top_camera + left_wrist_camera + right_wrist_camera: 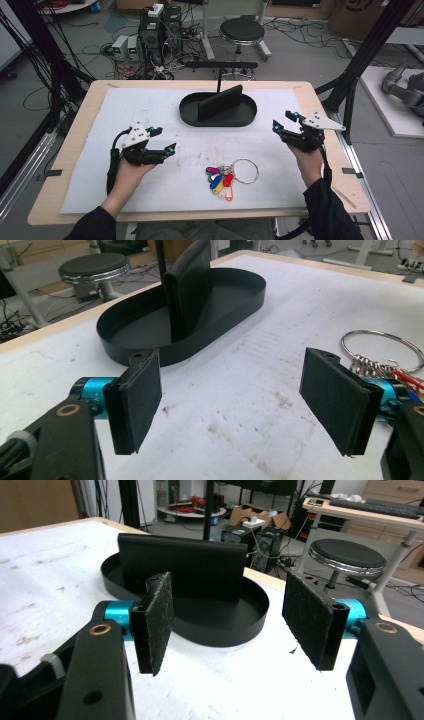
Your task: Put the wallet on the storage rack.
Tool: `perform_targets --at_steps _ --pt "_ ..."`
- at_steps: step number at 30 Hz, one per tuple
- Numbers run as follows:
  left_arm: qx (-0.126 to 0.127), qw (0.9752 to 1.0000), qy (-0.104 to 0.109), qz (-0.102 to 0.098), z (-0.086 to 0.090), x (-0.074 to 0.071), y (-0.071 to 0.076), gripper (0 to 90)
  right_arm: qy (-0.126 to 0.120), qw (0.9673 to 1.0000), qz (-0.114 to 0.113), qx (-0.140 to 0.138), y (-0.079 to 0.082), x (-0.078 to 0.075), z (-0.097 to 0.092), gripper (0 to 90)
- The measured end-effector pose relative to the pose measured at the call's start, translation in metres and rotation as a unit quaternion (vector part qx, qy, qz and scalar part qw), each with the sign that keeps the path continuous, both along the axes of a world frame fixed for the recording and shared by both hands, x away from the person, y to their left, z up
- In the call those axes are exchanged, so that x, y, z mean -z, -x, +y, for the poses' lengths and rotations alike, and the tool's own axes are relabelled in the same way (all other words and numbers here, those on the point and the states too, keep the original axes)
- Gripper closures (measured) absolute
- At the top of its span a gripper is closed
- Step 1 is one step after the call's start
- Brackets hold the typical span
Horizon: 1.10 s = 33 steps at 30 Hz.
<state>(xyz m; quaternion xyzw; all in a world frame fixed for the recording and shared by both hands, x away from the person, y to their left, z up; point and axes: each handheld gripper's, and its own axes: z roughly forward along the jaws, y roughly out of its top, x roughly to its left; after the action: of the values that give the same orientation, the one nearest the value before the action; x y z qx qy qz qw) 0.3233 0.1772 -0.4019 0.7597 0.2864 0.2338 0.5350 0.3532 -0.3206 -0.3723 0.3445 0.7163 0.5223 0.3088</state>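
Beside metal ring (pixel 245 170), oval tray (pixel 192 112)

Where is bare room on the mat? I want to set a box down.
Free: the far-left corner beside the black tray, and the near-left strip under the left gripper. Crowded: the middle, with the tray and the key ring; the right gripper hovers at right.
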Motion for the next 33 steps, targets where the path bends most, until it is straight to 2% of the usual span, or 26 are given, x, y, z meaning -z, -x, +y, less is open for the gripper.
perform_targets --at_steps 4,8,11,15,18,21,27,33 --pt "-0.012 0.9999 0.006 0.001 0.009 0.004 0.003 24.4 0.002 1.0000 0.001 -0.004 0.009 0.004 -0.002 38.4" --pt "-0.030 0.9995 0.008 0.007 0.020 0.013 0.006 24.0 -0.008 1.0000 0.003 -0.004 0.014 0.010 -0.004 38.0" --pt "-0.029 0.9996 0.004 0.003 0.024 0.015 0.008 24.1 -0.008 0.9999 0.009 -0.004 0.016 0.013 -0.005 37.9" --pt "-0.029 0.9996 0.000 -0.005 0.026 0.014 0.008 24.1 -0.009 0.9999 0.010 -0.005 0.017 0.014 -0.008 37.7" --pt "-0.034 0.9994 0.009 -0.007 0.028 0.013 0.008 24.0 -0.011 0.9999 0.012 -0.003 0.018 0.015 -0.010 37.2" --pt "-0.036 0.9993 0.008 -0.010 0.029 0.011 0.005 24.1 -0.008 0.9999 0.012 -0.003 0.018 0.017 -0.011 37.1" --pt "-0.042 0.9990 0.012 -0.006 0.029 0.011 0.003 24.1 -0.009 0.9998 0.016 -0.005 0.020 0.020 -0.014 37.1" --pt "-0.046 0.9989 0.007 -0.008 0.028 0.011 0.005 24.1 -0.009 0.9998 0.015 -0.006 0.021 0.021 -0.018 36.9"
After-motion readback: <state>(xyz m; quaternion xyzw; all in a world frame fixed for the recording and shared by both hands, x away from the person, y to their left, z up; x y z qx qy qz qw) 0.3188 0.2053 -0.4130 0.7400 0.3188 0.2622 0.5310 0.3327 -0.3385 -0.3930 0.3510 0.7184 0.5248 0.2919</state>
